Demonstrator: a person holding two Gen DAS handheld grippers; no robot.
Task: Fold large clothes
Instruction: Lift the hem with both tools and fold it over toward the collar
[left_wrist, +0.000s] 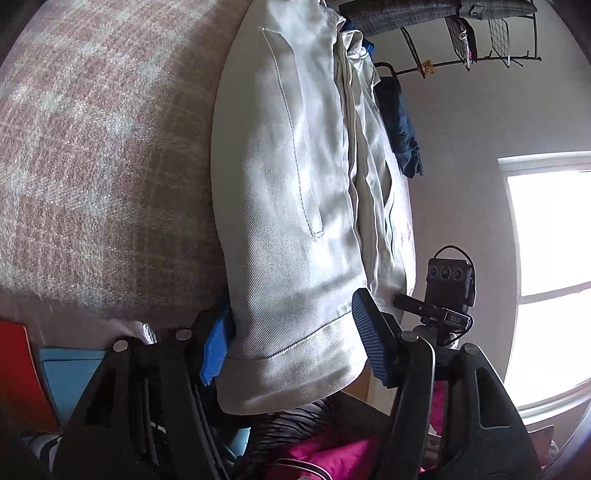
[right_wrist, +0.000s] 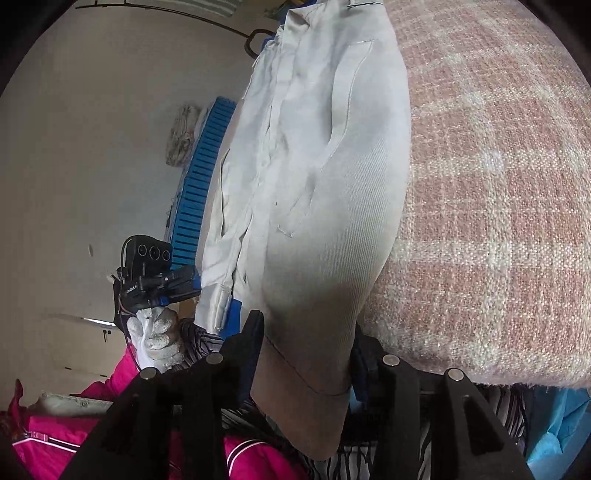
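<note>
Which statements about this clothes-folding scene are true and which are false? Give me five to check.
1. The pale garment lies on a pink checked blanket. True.
2. The garment is bright red. False: it is pale grey-white; the pink clothing lies lower down, near the grippers.
3. A gloved hand holds the left gripper. True.
4. Nothing sits between the jaws of the right gripper. False: the garment's hem lies between them.
5. The window is dark. False: bright daylight fills it.
</note>
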